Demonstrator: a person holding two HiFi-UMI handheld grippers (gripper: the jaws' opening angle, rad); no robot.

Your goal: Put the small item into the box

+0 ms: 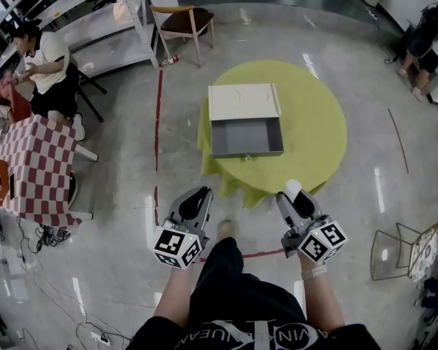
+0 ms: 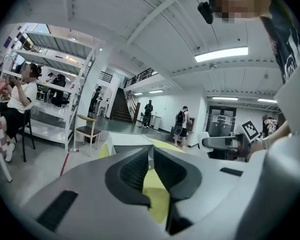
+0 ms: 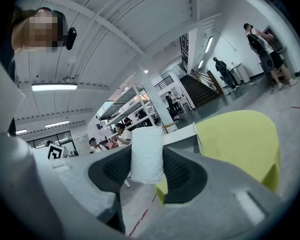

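Note:
A grey box [image 1: 246, 136] with its cream lid [image 1: 244, 100] folded back lies open on the round yellow-green table [image 1: 314, 122]. My right gripper [image 1: 293, 192] is shut on a small white item [image 1: 293, 188], held over the table's near edge, short of the box. In the right gripper view the white item [image 3: 147, 154] stands pinched between the dark pads, with the box [image 3: 182, 136] beyond. My left gripper [image 1: 198, 199] hangs left of the table, jaws nearly together with nothing between them [image 2: 151, 173]. The box [image 2: 127, 141] shows ahead of it.
A wooden chair [image 1: 184, 20] and metal shelving [image 1: 109, 28] stand behind the table. At the left is a checkered table [image 1: 33, 170] with a seated person [image 1: 47, 64]. A wire chair [image 1: 401, 250] stands at the right. Red tape lines [image 1: 158, 115] mark the floor.

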